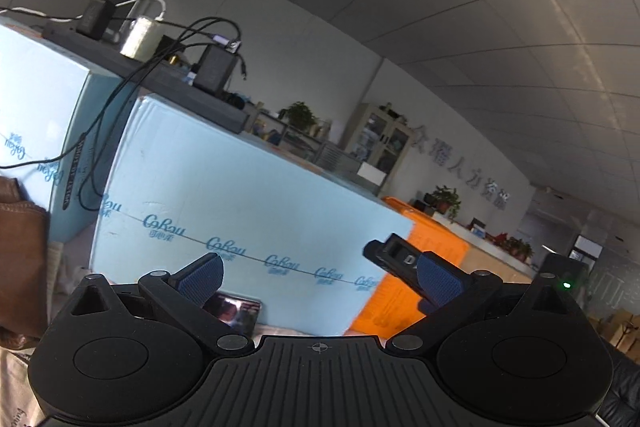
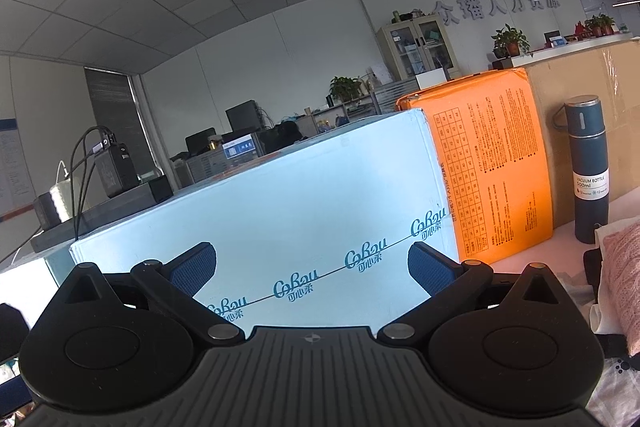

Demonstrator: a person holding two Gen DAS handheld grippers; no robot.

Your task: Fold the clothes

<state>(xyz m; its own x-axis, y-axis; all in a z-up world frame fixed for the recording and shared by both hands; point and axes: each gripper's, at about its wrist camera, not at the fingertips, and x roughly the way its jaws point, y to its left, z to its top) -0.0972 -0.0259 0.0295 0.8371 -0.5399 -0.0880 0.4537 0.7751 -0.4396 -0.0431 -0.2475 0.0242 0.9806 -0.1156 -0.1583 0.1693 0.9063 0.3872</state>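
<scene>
1. The left tool [image 1: 320, 281] is held spread wide, with nothing between its blue pads, and is aimed at a pale blue box [image 1: 248, 211].
2. The right tool [image 2: 312, 269] is likewise spread wide and empty.
3. Pink knitted clothes [image 2: 624, 267] are seen at the right edge, beside a blue bottle [image 2: 588, 171] on the surface [image 2: 560, 247].

Left hand-held gripper [image 1: 320, 277] gapes wide before a pale-blue box [image 1: 248, 195].

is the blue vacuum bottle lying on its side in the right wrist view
No, the vacuum bottle stands upright with its cap on top, beside the orange box.
</scene>
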